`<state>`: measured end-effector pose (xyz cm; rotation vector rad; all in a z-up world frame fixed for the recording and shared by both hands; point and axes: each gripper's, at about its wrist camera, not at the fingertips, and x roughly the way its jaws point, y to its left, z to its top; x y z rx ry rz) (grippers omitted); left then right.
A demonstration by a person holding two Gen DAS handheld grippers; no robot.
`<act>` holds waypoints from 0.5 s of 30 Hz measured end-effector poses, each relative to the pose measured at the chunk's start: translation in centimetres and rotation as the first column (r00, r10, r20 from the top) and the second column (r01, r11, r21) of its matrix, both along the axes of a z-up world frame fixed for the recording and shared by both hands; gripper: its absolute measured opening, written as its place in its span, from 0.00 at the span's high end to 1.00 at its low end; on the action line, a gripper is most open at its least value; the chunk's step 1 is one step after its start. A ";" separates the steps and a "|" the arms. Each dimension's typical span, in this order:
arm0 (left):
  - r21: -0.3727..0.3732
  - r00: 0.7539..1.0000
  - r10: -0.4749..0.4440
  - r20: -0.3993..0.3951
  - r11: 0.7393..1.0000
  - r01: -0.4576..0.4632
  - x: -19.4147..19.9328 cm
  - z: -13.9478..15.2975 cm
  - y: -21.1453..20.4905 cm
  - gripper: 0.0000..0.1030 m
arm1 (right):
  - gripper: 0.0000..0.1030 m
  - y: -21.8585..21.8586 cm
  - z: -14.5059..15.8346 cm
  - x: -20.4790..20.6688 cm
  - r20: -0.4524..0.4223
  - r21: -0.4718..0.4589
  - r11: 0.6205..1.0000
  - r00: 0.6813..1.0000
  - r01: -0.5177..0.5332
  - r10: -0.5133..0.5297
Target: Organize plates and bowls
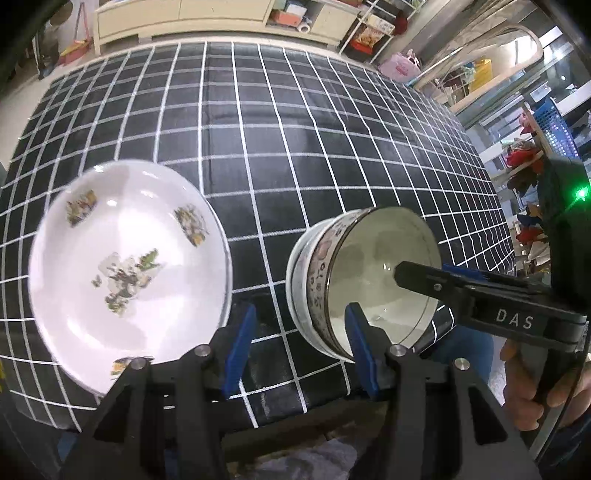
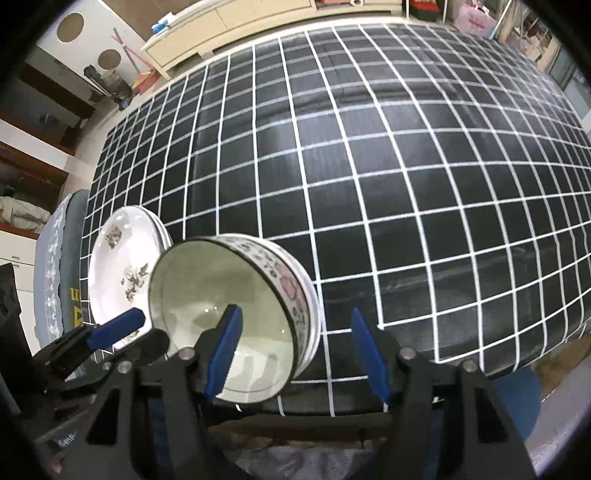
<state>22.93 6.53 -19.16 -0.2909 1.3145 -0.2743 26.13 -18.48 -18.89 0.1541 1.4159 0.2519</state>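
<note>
A white plate with flower prints [image 1: 125,258] sits near the table's front left edge; it shows in the right wrist view [image 2: 118,266] as a stack of plates. A stack of floral-banded bowls [image 1: 369,280] lies tipped toward me at the front edge, also in the right wrist view [image 2: 236,314]. My left gripper [image 1: 301,347] is open, its fingers between plate and bowls. My right gripper [image 2: 295,354] is open; its left finger [image 2: 223,354] is over the bowl's mouth, seen in the left wrist view [image 1: 417,275] inside the bowl.
The table has a black cloth with a white grid [image 1: 295,147]. A cream cabinet [image 1: 184,18] stands beyond the far edge. Shelves with coloured items [image 1: 369,33] stand at the far right. A grey-blue chair [image 2: 55,258] is at the left.
</note>
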 end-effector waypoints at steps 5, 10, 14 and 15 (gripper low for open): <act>-0.008 1.000 -0.020 -0.021 1.000 0.020 0.5 -1.3 -0.8 0.54 | 0.36 0.3 -1.0 0.8 -0.006 0.006 1.000 1.000 0.023 -0.023; 0.000 0.999 -0.030 -0.027 1.000 0.030 1.7 -2.2 -1.6 0.54 | 0.36 0.3 -2.2 1.7 -0.015 -0.016 0.999 0.999 0.029 -0.029; -0.011 0.998 -0.032 -0.046 0.999 0.032 2.4 -3.2 -1.9 0.54 | 0.36 0.1 -2.8 2.0 -0.030 0.037 0.999 0.999 0.038 -0.037; -0.019 0.998 -0.032 -0.056 0.999 0.031 2.5 -3.5 -2.0 0.54 | 0.36 0.1 -2.9 2.1 -0.030 0.046 0.998 0.999 0.038 -0.036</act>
